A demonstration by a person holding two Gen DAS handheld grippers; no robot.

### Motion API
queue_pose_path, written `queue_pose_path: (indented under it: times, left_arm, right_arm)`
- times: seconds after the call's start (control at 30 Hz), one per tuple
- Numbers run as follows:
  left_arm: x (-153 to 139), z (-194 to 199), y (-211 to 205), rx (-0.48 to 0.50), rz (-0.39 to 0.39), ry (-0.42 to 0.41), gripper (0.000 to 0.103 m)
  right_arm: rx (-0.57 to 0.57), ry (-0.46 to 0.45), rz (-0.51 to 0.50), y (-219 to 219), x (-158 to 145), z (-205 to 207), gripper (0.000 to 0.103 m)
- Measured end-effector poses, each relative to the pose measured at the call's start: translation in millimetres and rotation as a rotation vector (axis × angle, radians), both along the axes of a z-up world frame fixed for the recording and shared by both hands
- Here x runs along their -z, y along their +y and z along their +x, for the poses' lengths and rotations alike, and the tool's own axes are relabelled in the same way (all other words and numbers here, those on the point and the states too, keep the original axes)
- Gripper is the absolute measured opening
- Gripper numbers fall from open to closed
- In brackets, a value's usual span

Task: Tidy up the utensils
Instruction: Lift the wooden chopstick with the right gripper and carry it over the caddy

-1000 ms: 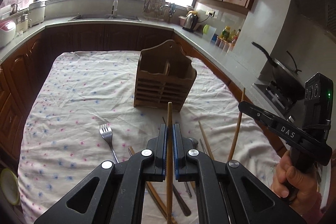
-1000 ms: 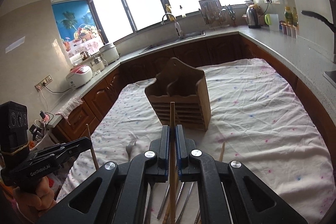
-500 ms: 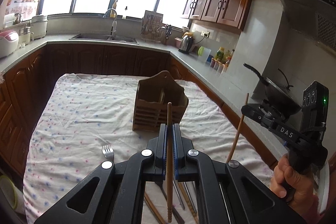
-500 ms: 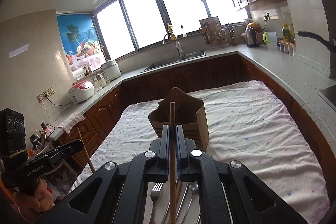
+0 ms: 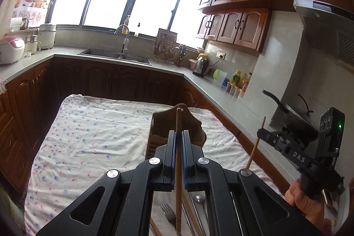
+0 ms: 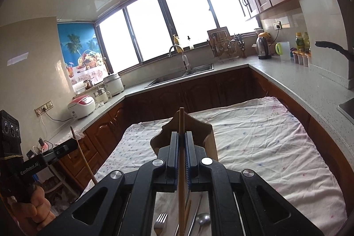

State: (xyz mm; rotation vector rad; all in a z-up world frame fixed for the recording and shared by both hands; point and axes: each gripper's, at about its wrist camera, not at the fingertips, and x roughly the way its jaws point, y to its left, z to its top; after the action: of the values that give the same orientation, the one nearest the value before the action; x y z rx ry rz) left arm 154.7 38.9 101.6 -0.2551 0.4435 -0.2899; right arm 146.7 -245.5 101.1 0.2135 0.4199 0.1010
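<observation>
Left claw (image 5: 178,136) pinches a slim, upright, light-brown wooden chopstick (image 5: 178,125).

Chopstick (image 5: 178,147) in left gripper (image 5: 178,141): pale matt wood. Holder (image 6: 208,132): darker wood, smooth. Fork (image 6: 159,222) and spoon (image 6: 203,218): shiny metal. Table cloth (image 6: 265,138): wrinkled matt fabric. Gripper bodies: matt black plastic.

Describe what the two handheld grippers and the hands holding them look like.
Both grippers are matte black with angular cut-out linkage arms, silver round pivot bolts and blue pads lining the fingers. The left gripper carries white "GenRobot.AI" lettering on its side, seen from the right wrist view. The right gripper reads "DAS" and has a black camera box with a green light. Bare hands grip the handles; sleeves cannot be made out.
</observation>
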Motion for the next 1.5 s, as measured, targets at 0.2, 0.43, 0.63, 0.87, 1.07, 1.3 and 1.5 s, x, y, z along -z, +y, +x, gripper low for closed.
queue_pose_path:
  times: [0.2, 0.43, 0.63, 0.87, 1.07, 1.3, 1.5]
  left_arm:
    - [1, 24, 2, -0.023, -0.014, -0.034, 0.002]
    - [-7, 61, 2, -0.041, -0.025, -0.106, 0.002]
    - [-10, 100, 1, -0.065, -0.025, -0.169, 0.002]
    - [10, 149, -7, -0.104, -0.017, -0.206, 0.002]
    - [53, 187, -22, -0.136, -0.023, -0.186, 0.002]
    - [95, 214, -39, -0.169, -0.036, -0.173, 0.002]
    - [122, 226, -58, -0.168, -0.003, -0.146, 0.002]
  right_arm:
    - [0.015, -0.043, 0.006, -6, -10, 22, 0.005]
    - [0.042, -0.129, 0.015, -12, -37, 57, 0.005]
    - [0.061, -0.202, 0.013, -18, -60, 88, 0.005]
    - [0.087, -0.231, -0.014, -24, -55, 124, 0.005]
    - [0.094, -0.208, -0.011, -25, -18, 144, 0.005]
    - [0.114, -0.205, -0.006, -20, 27, 151, 0.005]
    - [0.138, -0.182, 0.010, -25, 49, 150, 0.005]
